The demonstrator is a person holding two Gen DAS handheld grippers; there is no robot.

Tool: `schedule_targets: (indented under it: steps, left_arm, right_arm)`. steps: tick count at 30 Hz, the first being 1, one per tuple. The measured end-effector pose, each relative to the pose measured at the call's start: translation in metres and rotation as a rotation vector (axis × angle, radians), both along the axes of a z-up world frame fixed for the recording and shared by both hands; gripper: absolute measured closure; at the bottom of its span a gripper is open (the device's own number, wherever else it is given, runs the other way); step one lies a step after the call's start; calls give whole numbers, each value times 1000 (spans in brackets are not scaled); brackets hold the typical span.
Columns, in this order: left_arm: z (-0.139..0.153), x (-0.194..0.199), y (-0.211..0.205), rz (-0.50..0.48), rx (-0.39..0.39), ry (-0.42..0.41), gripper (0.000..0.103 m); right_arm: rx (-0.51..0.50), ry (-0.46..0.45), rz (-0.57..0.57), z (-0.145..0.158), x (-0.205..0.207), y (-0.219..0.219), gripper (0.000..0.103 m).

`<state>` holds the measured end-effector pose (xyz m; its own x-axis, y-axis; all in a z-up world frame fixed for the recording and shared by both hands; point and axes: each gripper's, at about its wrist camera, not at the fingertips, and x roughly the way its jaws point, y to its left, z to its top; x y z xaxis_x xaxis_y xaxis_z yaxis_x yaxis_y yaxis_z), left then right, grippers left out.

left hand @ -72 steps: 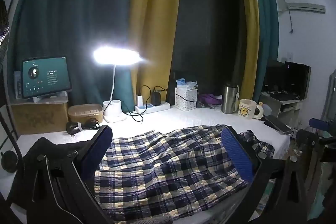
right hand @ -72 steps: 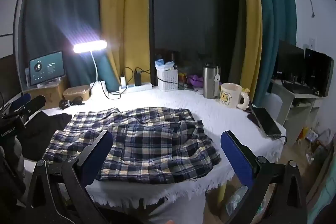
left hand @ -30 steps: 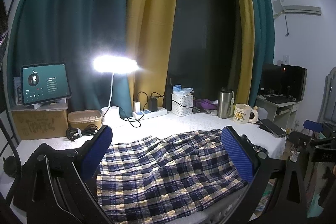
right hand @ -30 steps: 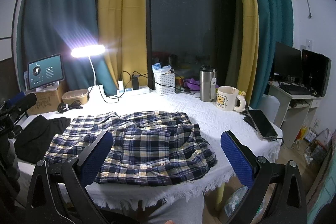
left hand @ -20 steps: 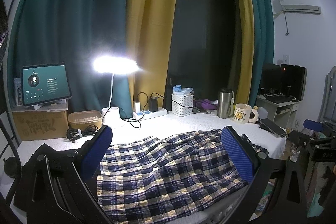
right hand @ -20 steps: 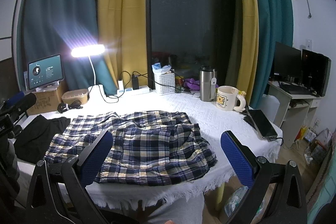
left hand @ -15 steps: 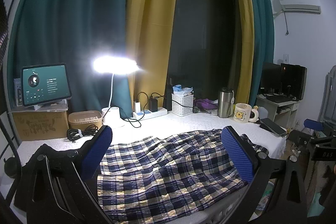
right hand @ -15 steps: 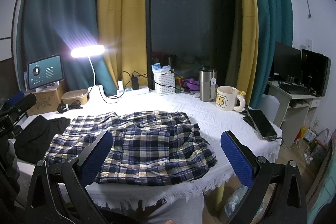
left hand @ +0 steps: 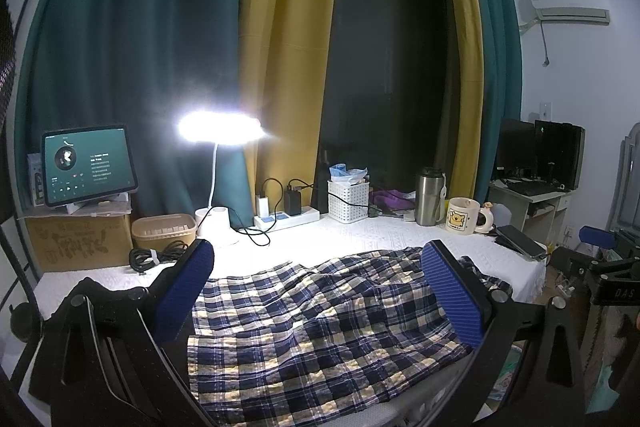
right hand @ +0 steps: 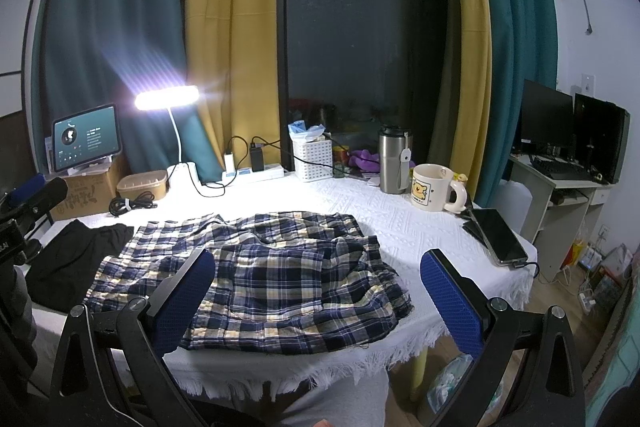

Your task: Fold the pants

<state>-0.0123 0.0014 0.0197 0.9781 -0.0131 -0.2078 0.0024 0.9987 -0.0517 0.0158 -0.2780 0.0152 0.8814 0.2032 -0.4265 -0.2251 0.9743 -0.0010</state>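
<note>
Nearest, left gripper [left hand: 318, 293] with blue fingers [left hand: 450, 293] spread wide and holding nothing, raised above the pants [left hand: 320, 323]. Right gripper [right hand: 316, 301] likewise wide apart and empty, hovering off the near edge of the surface [right hand: 420, 227], fingers [right hand: 448, 301] clear of the cloth. Below and between both pairs, plaid pants spread across the white-clothed surface, wrinkled, the right part folded over itself into a thicker layer, one edge close to the fringed front hem. To the left of the pants, a black garment [right hand: 76, 255] lying flat, just beside them. Further right, a phone [right hand: 498, 239] near the surface's right edge. Beyond, a mug [right hand: 432, 193] with a bear print beside a steel tumbler [right hand: 394, 159], then a white basket [right hand: 312, 159], a power strip [right hand: 256, 173] with plugged chargers, and a lit lamp [right hand: 168, 99]. At far left, a coiled cable [right hand: 130, 205], a tan box [right hand: 142, 185], and a tablet [right hand: 86, 137] propped on a carton. Behind all, teal and yellow curtains [right hand: 224, 27] around a dark window.
</note>
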Motion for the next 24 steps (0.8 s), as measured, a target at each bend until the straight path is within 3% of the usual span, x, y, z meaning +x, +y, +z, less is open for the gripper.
schedule_targets:
  steps: [24]
  left_arm:
    - [0,-1,0,1,7,-4,1]
  right_arm:
    - [-1,1,1,-2,0,0,0]
